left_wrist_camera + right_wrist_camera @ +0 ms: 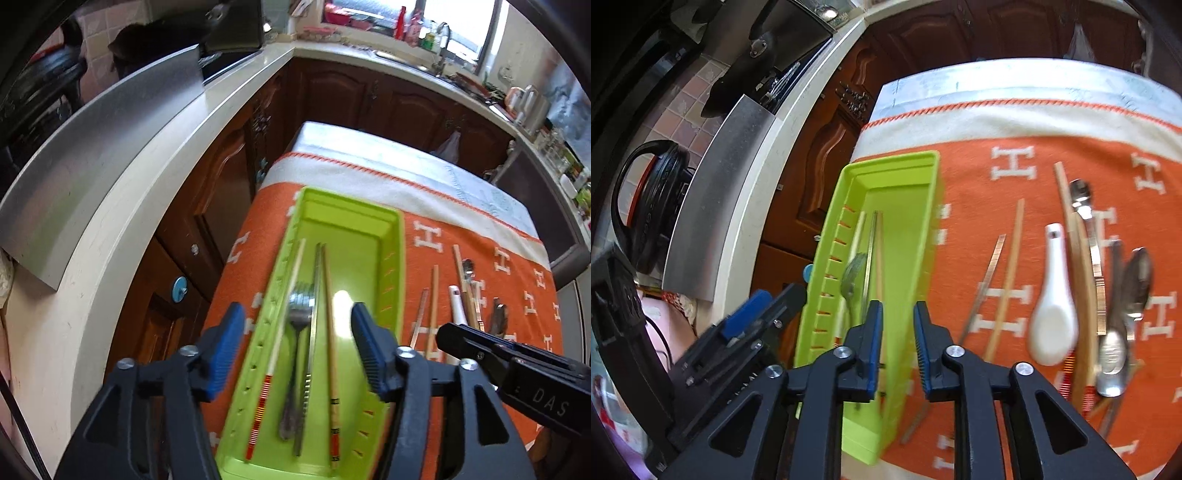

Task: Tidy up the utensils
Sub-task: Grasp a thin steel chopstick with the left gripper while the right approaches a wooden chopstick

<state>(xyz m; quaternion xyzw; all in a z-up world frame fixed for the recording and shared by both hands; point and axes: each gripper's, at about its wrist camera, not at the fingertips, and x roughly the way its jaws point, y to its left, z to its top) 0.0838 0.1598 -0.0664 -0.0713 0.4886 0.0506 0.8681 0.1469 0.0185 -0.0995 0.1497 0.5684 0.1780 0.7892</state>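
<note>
A lime green utensil tray (pixel 391 236) (pixel 923 229) lies on the orange cloth. In it lie a metal fork (pixel 297 317) (pixel 851 275), a metal chopstick, a wooden chopstick (pixel 328 306) and a white chopstick with a red end (pixel 284 314). My left gripper (pixel 297 347) is open and empty above the tray. My right gripper (pixel 897 343) is open with a narrow gap, empty, over the tray's right wall. On the cloth to the right lie a white ceramic spoon (pixel 1054 306) (pixel 456 306), chopsticks (pixel 1006 273) and metal spoons (pixel 1134 291).
The table with the orange H-patterned cloth (pixel 480 236) (pixel 997 122) stands beside a white kitchen counter (pixel 122 206) (pixel 783 147) with dark wooden cabinets (pixel 221 177). A steel panel and a black pot (pixel 653 199) sit on the counter at left. A sink and window (pixel 454 33) are far back.
</note>
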